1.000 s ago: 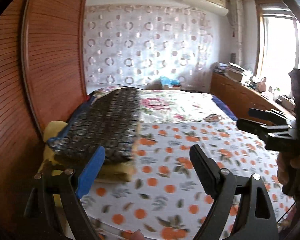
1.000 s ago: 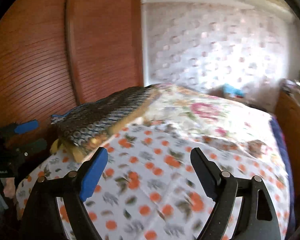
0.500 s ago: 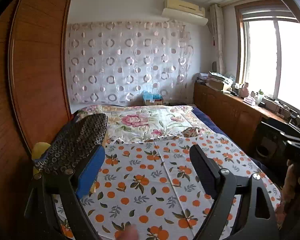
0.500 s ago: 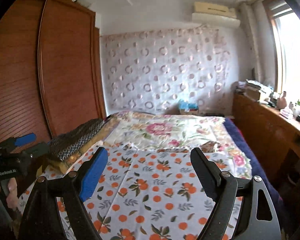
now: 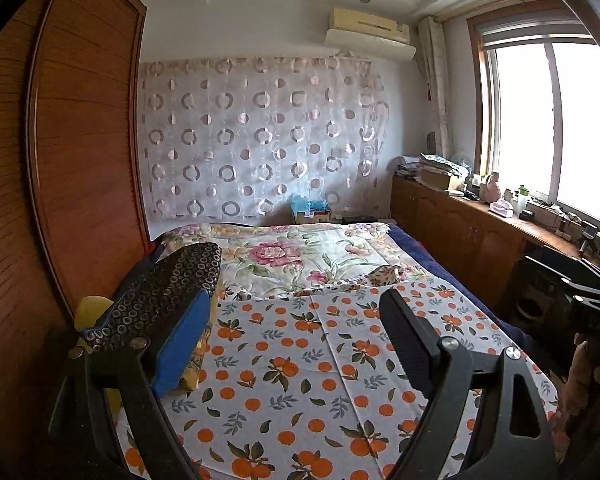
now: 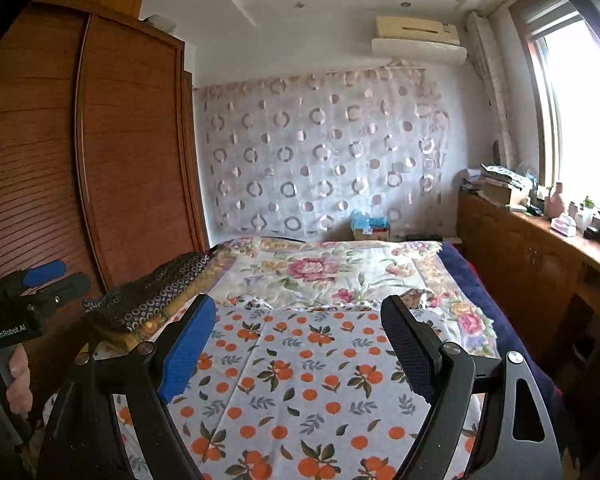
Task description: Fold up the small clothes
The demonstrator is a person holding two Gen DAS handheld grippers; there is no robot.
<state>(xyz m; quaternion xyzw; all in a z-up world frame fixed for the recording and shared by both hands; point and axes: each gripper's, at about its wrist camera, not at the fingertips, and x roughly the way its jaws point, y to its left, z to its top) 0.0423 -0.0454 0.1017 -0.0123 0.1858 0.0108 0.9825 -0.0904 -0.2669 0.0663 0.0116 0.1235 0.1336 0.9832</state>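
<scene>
Folded dark cloth with a ring pattern (image 5: 168, 292) is lying at the left edge of the bed, next to the wooden wardrobe (image 5: 60, 184), stacked on a yellow-orange folded piece (image 5: 194, 360) whose edge is showing underneath. In the right wrist view the same dark cloth (image 6: 156, 292) is sitting left of centre, above and behind the blue pad.

Left gripper (image 5: 296, 320) is hanging over the sheet with its tongs spread wide, nothing between them; the blue pad (image 5: 180, 344) is overlapping the dark cloth in the picture, but whether it is touching I cannot tell. It is also showing at the left edge of the right wrist view (image 6: 56, 276), held by a hand (image 6: 8, 384).

Orange-print sheet (image 5: 300, 360) is covering the near part of the bed, lying flat with a crease running down its middle. Behind it, a flower-print quilt (image 5: 300, 252) is reaching toward the curtain with rings (image 5: 260, 140).

Right gripper (image 6: 296, 320) is hovering over the same orange-print sheet (image 6: 300, 376), its tongs likewise spread, holding nothing. Part of it is appearing dark at the right edge of the left wrist view.

Further right, a wooden cabinet (image 6: 540, 264) is running under the window (image 6: 580, 112), with small items on top too small to identify. An air conditioner (image 6: 418, 40) is mounted high on the far wall.
</scene>
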